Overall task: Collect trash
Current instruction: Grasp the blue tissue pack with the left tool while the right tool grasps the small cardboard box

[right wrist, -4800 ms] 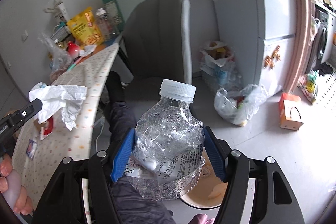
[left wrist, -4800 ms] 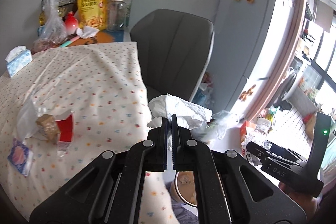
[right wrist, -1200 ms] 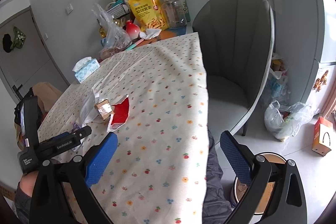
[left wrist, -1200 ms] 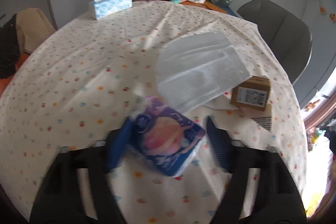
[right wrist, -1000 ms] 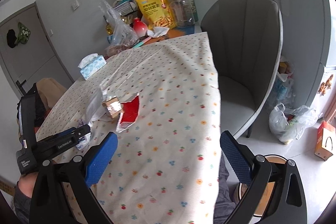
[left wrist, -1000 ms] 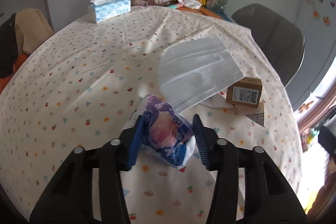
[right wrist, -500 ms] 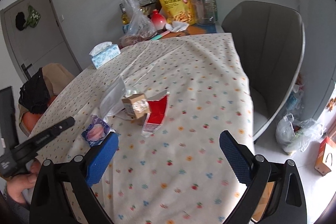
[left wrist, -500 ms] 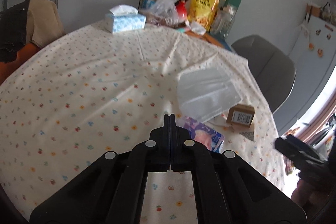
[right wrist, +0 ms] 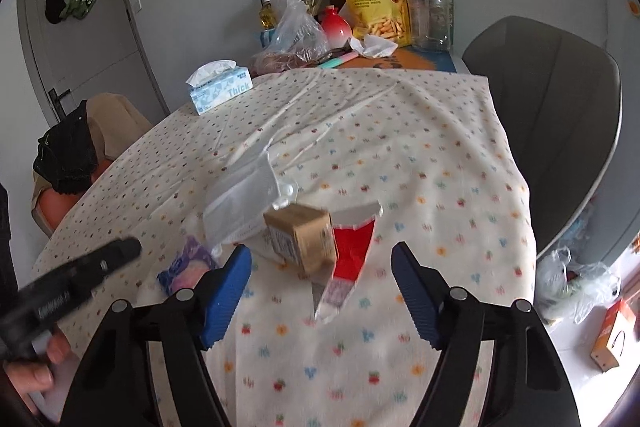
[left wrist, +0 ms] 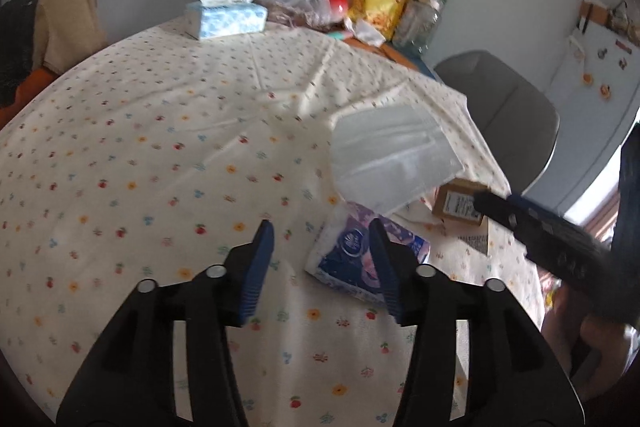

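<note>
Trash lay on the dotted tablecloth [right wrist: 420, 163] — a blue tissue pack [left wrist: 362, 261] just right of the opening, empty left gripper [left wrist: 322, 247]; the right gripper [right wrist: 322, 269] was closing on nothing, behind the small brown box [right wrist: 302, 241] and torn red wrapper [right wrist: 350, 259].

Table [right wrist: 460, 155], wrapper [right wrist: 188, 265], carton [right wrist: 300, 239], tissue box [right wrist: 218, 87]

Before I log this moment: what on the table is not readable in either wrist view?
- Purple tissue pack: left wrist view, partly behind a finger of the left gripper; print blurred.
- Brown carton: right wrist view, label motion-blurred.
- Red wrapper: right wrist view, upper edge under the carton; print too small.
</note>
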